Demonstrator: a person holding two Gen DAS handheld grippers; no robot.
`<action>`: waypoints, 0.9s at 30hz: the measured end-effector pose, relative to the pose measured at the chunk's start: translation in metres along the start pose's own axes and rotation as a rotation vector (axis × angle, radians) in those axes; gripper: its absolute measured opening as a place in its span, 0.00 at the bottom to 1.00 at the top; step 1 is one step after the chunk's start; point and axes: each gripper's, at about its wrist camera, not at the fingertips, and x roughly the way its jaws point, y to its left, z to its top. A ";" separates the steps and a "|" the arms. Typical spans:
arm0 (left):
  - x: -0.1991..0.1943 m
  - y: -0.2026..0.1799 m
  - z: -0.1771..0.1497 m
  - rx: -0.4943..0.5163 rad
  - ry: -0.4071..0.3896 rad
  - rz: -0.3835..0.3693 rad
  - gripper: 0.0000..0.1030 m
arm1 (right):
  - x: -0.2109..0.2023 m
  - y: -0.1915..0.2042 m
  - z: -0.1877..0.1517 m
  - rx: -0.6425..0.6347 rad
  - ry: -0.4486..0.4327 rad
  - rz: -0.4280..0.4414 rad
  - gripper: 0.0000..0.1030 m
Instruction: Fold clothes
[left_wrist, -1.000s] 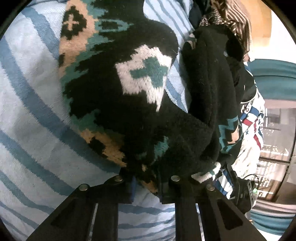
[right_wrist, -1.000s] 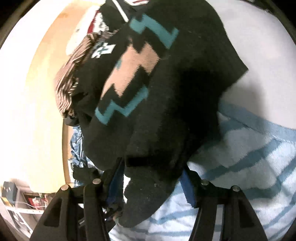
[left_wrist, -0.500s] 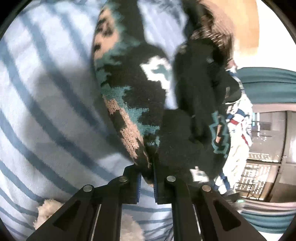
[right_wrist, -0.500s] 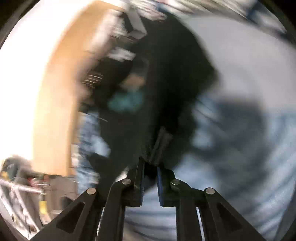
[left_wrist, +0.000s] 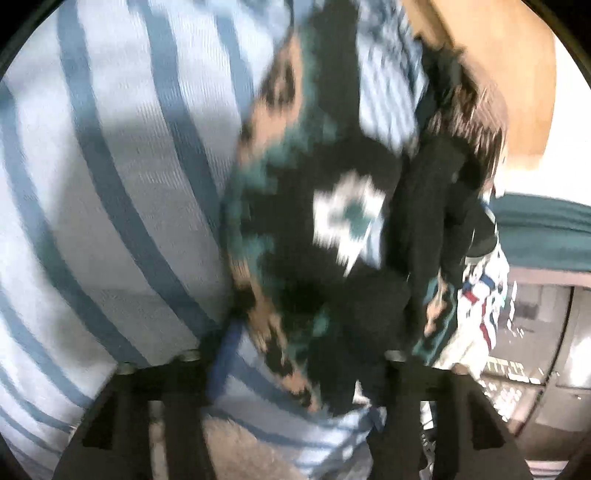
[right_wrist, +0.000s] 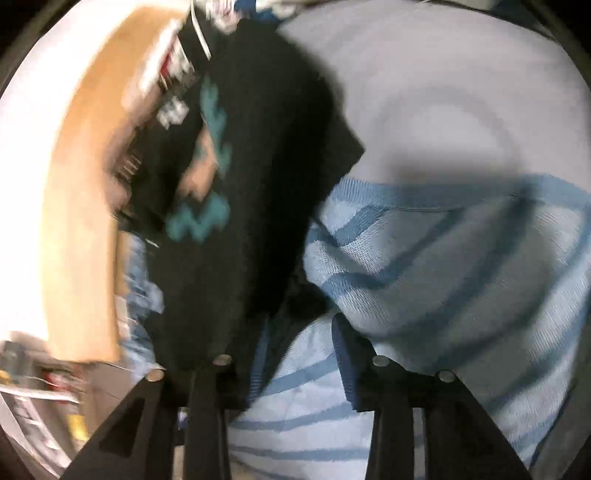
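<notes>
**Both tools letting go of the dark knit after a pinch**

Left wrist view: half a second back the left tool was pinched nearly shut on the hem of the patterned black sweater; now its jaws are opening, well apart, with the sweater's lower edge lying loose between them and no pad visibly pressing it; the sweater, black with tan, teal and a white cross motif, lies draped over the blue-striped garment, which fills the left of the view; frame blurred, so the hand is in motion; a heap of other clothes sits at the right edge by the wooden board; a pale fuzzy patch shows below between the fingers, too blurred to name.

Right wrist view: the right tool was likewise clamped close half a second back; its jaws are opening, about half spread; the left finger sits under the sweater's dark edge, the gap itself mostly over striped fabric; nothing gripped as far as I can see; the pale grey surface lies bare beyond.

Judgement: both releases together suggest one fold of the sweater has been laid down; the next grasp likely needs a fresh edge; sweater sits bunched, not yet flat.
</notes>
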 end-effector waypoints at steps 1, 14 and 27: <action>-0.009 0.000 0.003 0.002 -0.042 0.008 0.65 | 0.007 0.009 0.003 -0.027 0.013 -0.037 0.44; -0.003 -0.009 0.049 0.015 -0.111 0.110 0.58 | 0.042 0.090 0.037 -0.187 0.069 -0.027 0.08; -0.011 0.007 0.016 0.071 -0.104 0.094 0.06 | -0.030 -0.051 -0.037 0.222 0.078 -0.079 0.01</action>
